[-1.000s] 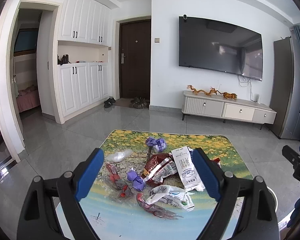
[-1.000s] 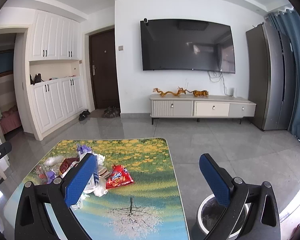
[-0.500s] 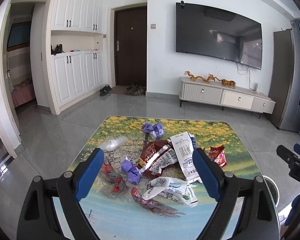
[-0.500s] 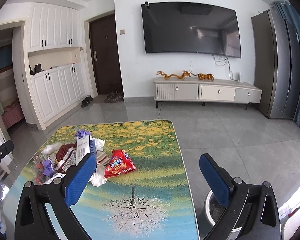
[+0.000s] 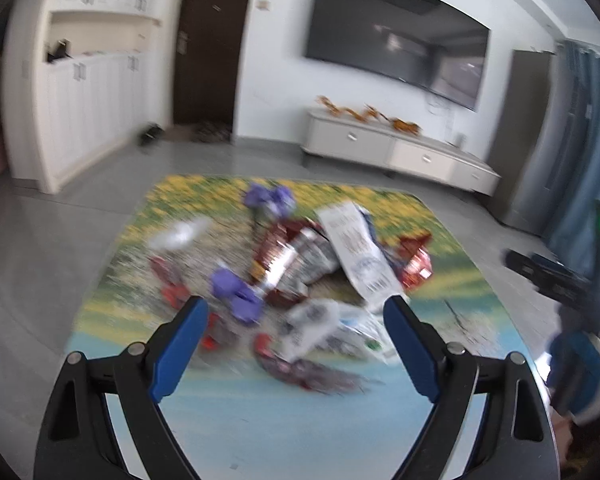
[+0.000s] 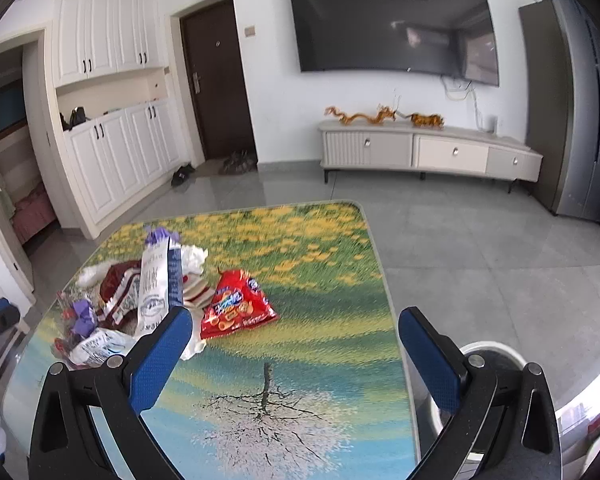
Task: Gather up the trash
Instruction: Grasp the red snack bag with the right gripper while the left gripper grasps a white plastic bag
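Observation:
A heap of wrappers lies on the painted table [image 6: 300, 360]: a red snack bag [image 6: 236, 309], a tall white and blue packet [image 6: 156, 284], a dark red foil bag [image 5: 288, 256], purple crumpled wrappers [image 5: 236, 290] and a white packet [image 5: 323, 326]. My left gripper [image 5: 296, 344] is open just above the near side of the heap, holding nothing; this view is blurred. My right gripper [image 6: 296, 354] is open over the table's right part, right of the heap, also holding nothing. A white-rimmed bin [image 6: 495, 354] stands on the floor beside the table's right edge.
Grey tiled floor [image 6: 459, 240] surrounds the table. A TV cabinet [image 6: 427, 152] and wall TV [image 6: 391, 24] stand at the far wall, white cupboards [image 6: 112, 152] at the left. The other gripper's body [image 5: 559, 280] shows at the right of the left wrist view.
Both grippers have moved forward and tilted down toward the table; the heap looks larger. The left wrist view has become motion-blurred. Both stay open.

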